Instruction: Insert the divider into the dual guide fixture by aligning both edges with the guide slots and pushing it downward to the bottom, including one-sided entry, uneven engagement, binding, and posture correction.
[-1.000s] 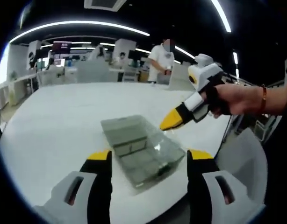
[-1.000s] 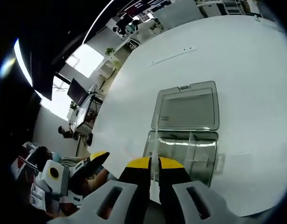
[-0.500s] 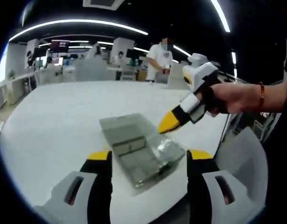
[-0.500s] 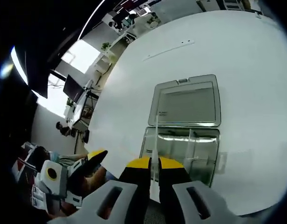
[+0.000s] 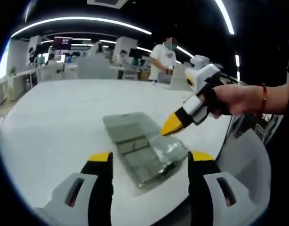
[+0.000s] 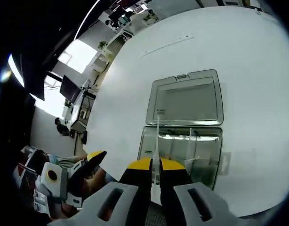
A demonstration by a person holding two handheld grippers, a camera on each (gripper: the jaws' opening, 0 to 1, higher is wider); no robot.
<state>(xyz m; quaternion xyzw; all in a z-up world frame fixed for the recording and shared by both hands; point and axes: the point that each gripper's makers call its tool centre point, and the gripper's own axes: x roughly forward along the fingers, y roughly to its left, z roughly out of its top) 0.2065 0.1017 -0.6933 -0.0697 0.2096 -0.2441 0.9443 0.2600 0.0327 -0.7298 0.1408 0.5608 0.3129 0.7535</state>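
Observation:
A clear plastic box (image 5: 156, 157) with inner guide slots lies on the white table (image 5: 55, 127), its lid (image 5: 125, 125) folded open flat beyond it. My left gripper (image 5: 150, 159) hangs open just short of the box, nothing between its jaws. My right gripper (image 5: 172, 126), held by a hand (image 5: 234, 99), hovers above the box's right side. In the right gripper view my right gripper (image 6: 155, 165) is shut on a thin pale divider (image 6: 156, 136), seen edge-on, over the left part of the box (image 6: 201, 157). The lid (image 6: 187, 99) lies beyond it. The left gripper (image 6: 90, 162) shows at lower left.
A person in white (image 5: 164, 55) stands past the table's far end, with desks and screens (image 5: 64, 66) behind. The table's near rounded edge (image 5: 88, 207) runs under my left jaws. A pale chair back (image 5: 248, 160) stands to the right.
Both views have shifted a little with the hands. The right gripper has sunk slightly toward the box, still shut on the divider. The left gripper stays open.

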